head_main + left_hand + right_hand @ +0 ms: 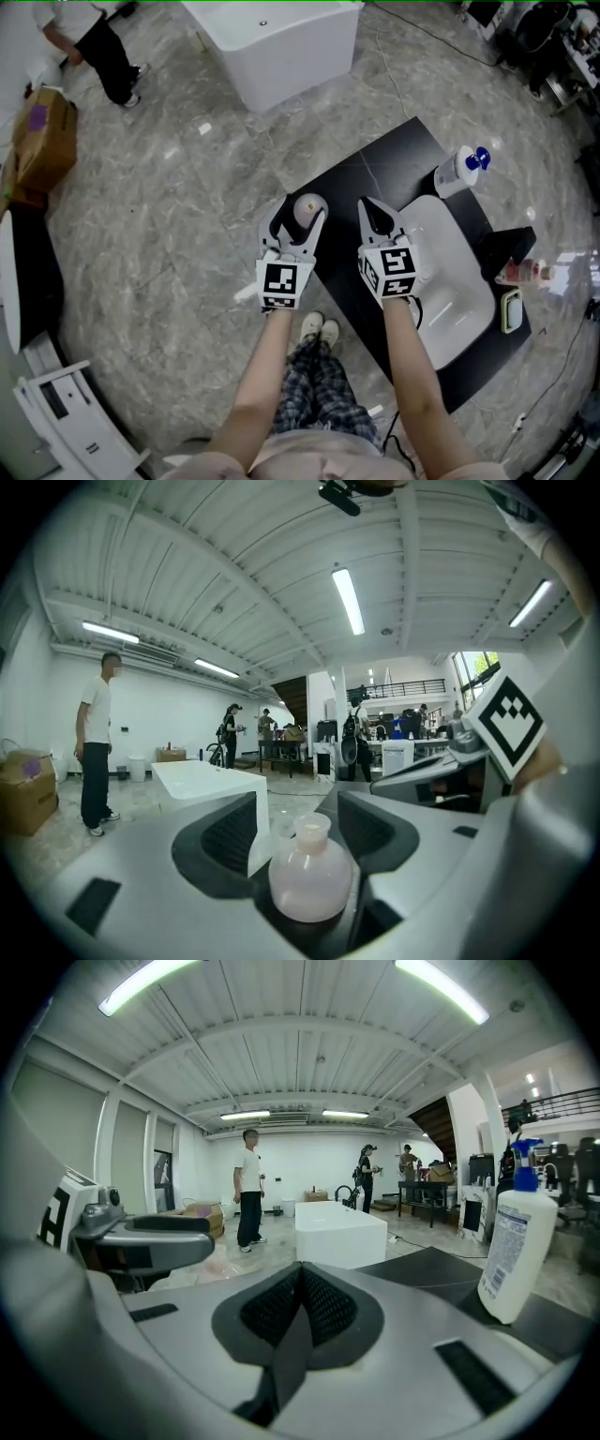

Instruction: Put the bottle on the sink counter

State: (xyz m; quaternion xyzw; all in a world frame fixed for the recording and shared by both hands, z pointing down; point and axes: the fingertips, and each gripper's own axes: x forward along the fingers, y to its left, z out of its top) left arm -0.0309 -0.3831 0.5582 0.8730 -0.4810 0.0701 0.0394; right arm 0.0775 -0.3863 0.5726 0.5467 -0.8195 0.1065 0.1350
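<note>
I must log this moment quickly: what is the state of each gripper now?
Left gripper: open; the small round pale pink plastic bottle stands between its jaws, not pressed.
Right gripper: shut, holding nothing.

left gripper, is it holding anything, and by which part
Nothing gripped, it seems: the pink bottle sits between the left gripper's wide-open jaws, pads off its sides.

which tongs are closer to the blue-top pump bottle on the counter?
Right. The right tongs sit over the black counter, just left of the pump bottle in the head view. The left tongs are farther left, around the small pink bottle.
</note>
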